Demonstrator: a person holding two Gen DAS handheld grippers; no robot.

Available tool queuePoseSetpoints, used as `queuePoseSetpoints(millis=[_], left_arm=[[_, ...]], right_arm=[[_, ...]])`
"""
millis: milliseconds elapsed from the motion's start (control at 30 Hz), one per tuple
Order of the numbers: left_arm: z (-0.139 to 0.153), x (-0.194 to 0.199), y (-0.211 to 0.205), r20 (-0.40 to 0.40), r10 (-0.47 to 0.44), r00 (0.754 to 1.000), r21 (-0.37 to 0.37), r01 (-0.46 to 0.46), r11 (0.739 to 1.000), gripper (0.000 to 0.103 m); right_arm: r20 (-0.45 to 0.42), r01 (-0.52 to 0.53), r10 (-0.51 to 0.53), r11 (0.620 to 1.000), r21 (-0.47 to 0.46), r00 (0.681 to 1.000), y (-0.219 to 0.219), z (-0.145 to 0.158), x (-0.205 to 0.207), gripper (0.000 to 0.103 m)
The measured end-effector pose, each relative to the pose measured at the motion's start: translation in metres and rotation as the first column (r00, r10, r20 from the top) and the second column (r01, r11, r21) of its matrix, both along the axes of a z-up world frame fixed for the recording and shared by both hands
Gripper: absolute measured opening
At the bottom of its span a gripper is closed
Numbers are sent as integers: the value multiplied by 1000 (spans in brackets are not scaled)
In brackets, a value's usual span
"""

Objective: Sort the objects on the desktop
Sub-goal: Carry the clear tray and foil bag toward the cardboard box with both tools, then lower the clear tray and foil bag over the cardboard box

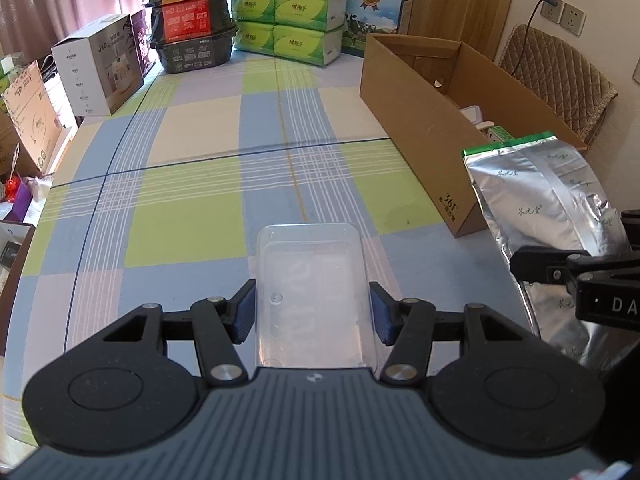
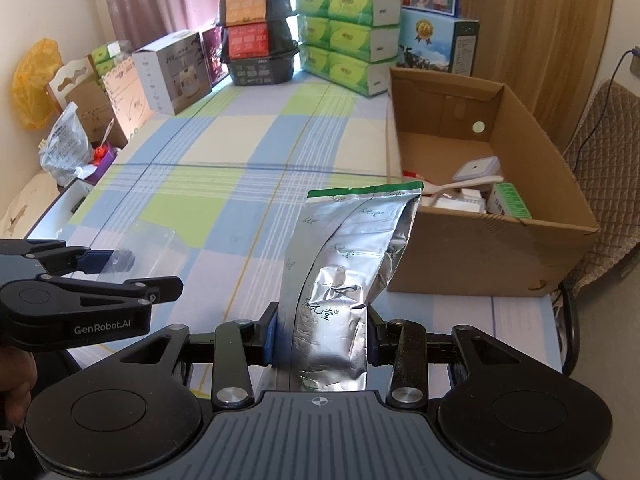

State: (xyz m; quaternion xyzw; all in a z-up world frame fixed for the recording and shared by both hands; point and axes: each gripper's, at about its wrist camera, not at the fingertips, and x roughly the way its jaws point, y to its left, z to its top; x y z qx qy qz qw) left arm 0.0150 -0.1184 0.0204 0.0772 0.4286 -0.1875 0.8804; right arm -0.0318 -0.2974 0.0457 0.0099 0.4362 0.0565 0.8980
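The left tool (image 1: 312, 312) is seen pinching a clear plastic container (image 1: 311, 280) between its blue pads (image 1: 245, 314), the container being held over the checked cloth of the surface (image 1: 192, 184); whether it touches the cloth cannot be told. The right tool (image 2: 322, 336) is clamped on the lower part of a silver foil pouch (image 2: 344, 280) with a green-edged top seal, and the pouch is held upright above the surface, just beside the near corner of an open cardboard box (image 2: 472, 256). Inside the box, a small white lidded container (image 2: 476, 169), a white utensil (image 2: 460, 185) and a green-and-white carton (image 2: 510, 200) are noted. In the left wrist view the pouch stands at the right, in front of the box. Along the far edge of the surface, stacked green tissue packs (image 2: 348, 36), black stacked tubs (image 2: 258, 36) and a white appliance box (image 2: 172, 70) are recorded, well apart from both tools.
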Motion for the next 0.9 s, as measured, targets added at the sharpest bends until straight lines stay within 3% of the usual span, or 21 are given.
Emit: queuePoseSetpoints(millis=[433,900], left_arm=[[9,-9,-28,17,-62,998,-6,62,998,52],[23,-8,-76,23,-130,991,-20,131,991,52]], right_arm=[[38,56,-56,998,-3,998,-35,19,-6,37],[59,56,-51,995,-85,997,-92,39,-8,38]])
